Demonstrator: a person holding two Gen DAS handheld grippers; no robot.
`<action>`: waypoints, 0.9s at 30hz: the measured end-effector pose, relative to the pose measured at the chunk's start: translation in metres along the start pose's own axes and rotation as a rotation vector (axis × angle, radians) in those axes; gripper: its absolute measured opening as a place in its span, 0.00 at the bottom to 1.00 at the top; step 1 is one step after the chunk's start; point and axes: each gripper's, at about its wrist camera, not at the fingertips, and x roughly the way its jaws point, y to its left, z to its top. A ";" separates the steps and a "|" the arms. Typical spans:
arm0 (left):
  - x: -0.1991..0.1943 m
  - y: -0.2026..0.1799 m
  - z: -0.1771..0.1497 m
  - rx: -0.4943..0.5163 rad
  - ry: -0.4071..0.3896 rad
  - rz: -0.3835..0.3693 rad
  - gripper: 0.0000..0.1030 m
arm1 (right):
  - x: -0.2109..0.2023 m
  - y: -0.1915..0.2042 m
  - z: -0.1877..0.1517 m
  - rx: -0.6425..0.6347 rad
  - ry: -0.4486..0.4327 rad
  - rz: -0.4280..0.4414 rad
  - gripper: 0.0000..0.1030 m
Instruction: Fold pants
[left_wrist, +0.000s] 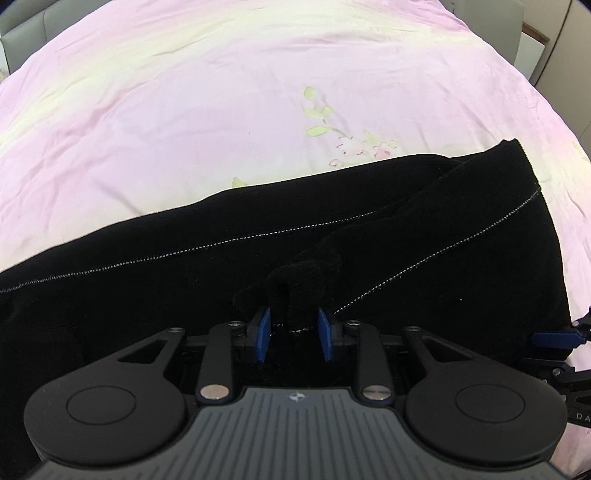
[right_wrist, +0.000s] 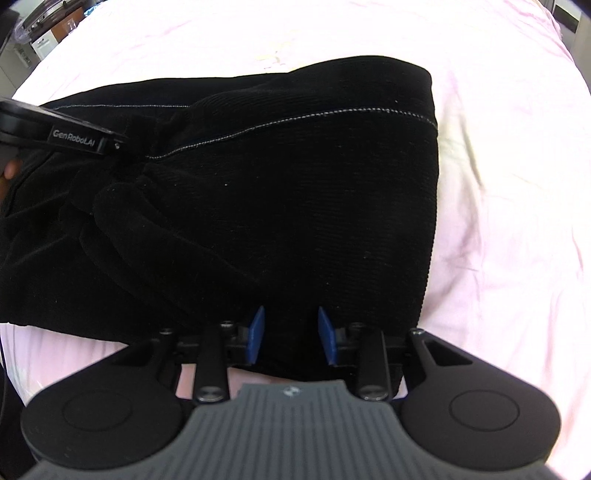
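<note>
Black corduroy pants (left_wrist: 332, 221) with pale contrast stitching lie partly folded on a pink bedsheet (left_wrist: 184, 110). My left gripper (left_wrist: 293, 326) has its blue pads apart, with a bunched fold of the pants fabric (left_wrist: 303, 288) standing up between them. In the right wrist view the pants (right_wrist: 295, 203) fill the middle. My right gripper (right_wrist: 291, 328) has its blue pads apart at the pants' near edge, with fabric lying between them. The left gripper's body (right_wrist: 62, 129) shows at the left, over the crumpled part.
The sheet has a floral print (left_wrist: 347, 140) just beyond the pants. A grey headboard (left_wrist: 26, 33) and a white nightstand (left_wrist: 532, 48) stand at the far edge. Furniture (right_wrist: 40, 33) shows beyond the bed's far left corner.
</note>
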 end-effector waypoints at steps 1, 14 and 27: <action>-0.005 0.001 0.001 0.000 -0.003 -0.009 0.32 | -0.002 0.002 0.001 -0.009 -0.002 -0.005 0.29; -0.093 0.087 -0.037 -0.143 -0.083 -0.021 0.56 | -0.048 0.021 -0.011 0.038 -0.159 0.047 0.37; -0.051 0.073 -0.034 -0.370 -0.083 -0.277 0.78 | -0.039 0.018 -0.009 0.174 -0.286 -0.133 0.49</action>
